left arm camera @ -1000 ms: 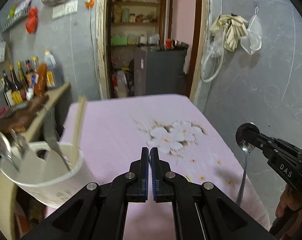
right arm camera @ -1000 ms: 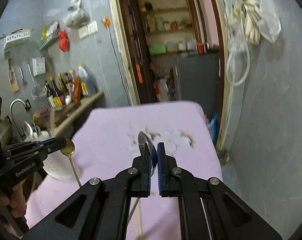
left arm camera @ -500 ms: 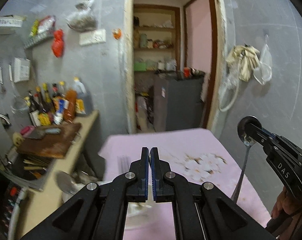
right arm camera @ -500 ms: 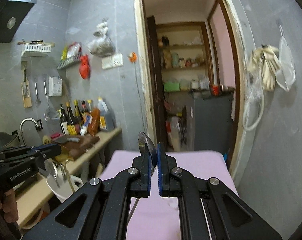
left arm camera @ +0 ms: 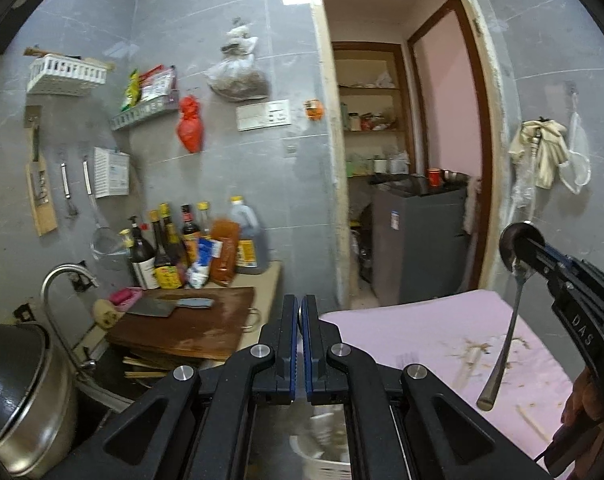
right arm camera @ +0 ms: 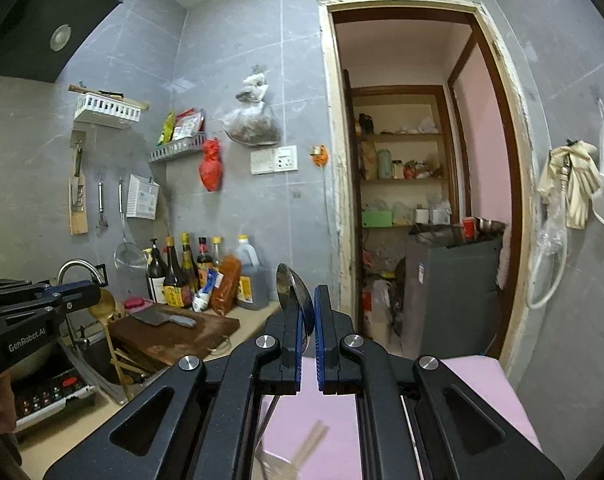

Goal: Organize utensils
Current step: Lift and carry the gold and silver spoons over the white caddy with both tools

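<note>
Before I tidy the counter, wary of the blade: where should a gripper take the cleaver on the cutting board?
By its grey handle, from above on the doorway side: the cleaver lies flat on the cutting board, blade toward the tap, handle end free.

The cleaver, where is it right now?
The cleaver lies flat on the wooden cutting board on the counter at the left of both views, just in front of the sauce bottles.
</note>
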